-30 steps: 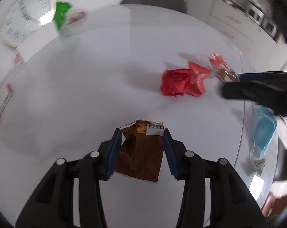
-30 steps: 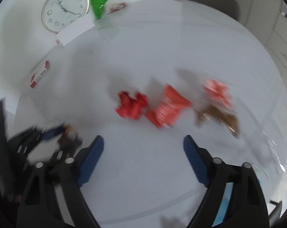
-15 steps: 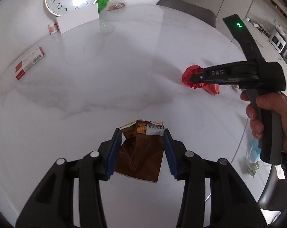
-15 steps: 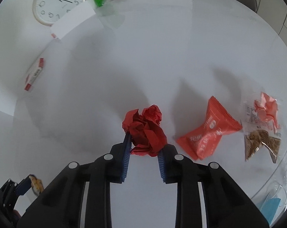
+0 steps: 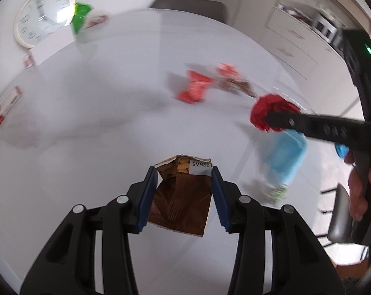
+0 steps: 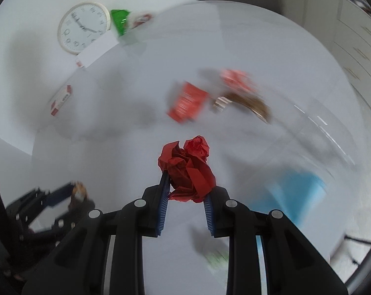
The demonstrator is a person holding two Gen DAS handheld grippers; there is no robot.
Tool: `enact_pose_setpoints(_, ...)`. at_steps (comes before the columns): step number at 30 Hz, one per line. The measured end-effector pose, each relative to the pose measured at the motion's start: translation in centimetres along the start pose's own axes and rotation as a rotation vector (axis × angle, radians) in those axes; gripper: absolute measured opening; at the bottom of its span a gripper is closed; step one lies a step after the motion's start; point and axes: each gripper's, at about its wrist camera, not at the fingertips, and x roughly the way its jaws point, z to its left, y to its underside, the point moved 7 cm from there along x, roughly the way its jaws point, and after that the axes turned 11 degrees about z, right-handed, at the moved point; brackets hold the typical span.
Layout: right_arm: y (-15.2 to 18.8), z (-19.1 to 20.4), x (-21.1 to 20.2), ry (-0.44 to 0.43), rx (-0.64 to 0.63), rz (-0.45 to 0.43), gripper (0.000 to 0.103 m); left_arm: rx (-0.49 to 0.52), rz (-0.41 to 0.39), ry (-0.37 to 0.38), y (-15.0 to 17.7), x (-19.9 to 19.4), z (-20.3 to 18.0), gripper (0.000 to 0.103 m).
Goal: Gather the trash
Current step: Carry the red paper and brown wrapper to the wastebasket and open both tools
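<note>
Two pieces of trash are held above the white tabletop: the right gripper's fingers clamp a crumpled red paper ball, and the left gripper's fingers pinch a brown snack wrapper. Beyond the ball, an orange-red packet lies on the tabletop.

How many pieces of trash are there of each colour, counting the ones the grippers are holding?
Red or orange: 3 – crumpled red paper in the right gripper, orange snack packet, torn pinkish-red wrapper
Brown: 2 – brown wrapper in the left gripper, brown packet on the table
Blue: 1 – blue packet
Green: 1 – green bag by the clock
Total: 7
</note>
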Motion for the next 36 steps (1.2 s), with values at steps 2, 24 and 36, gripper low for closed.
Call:
enact_pose_setpoints(2, 2.6, -2.5, -1.4, 0.014, 0.043, -0.005, 0.027, 0.045, 0.003, 0.021, 0.2, 0.0, -2.9, 0.043)
enact_pose_setpoints(24, 26.5, -27.5, -2.1, 0.154, 0.503, 0.140, 0.029, 0.457, 0.104, 0.157, 3.8, 1.5, -28.5, 0.043)
enact_pose_setpoints(36, 31.3, -33.7, -4.0, 0.229, 0.603, 0.125, 0.085, 0.684, 0.253, 0.186, 8.0, 5.5, -38.9, 0.044)
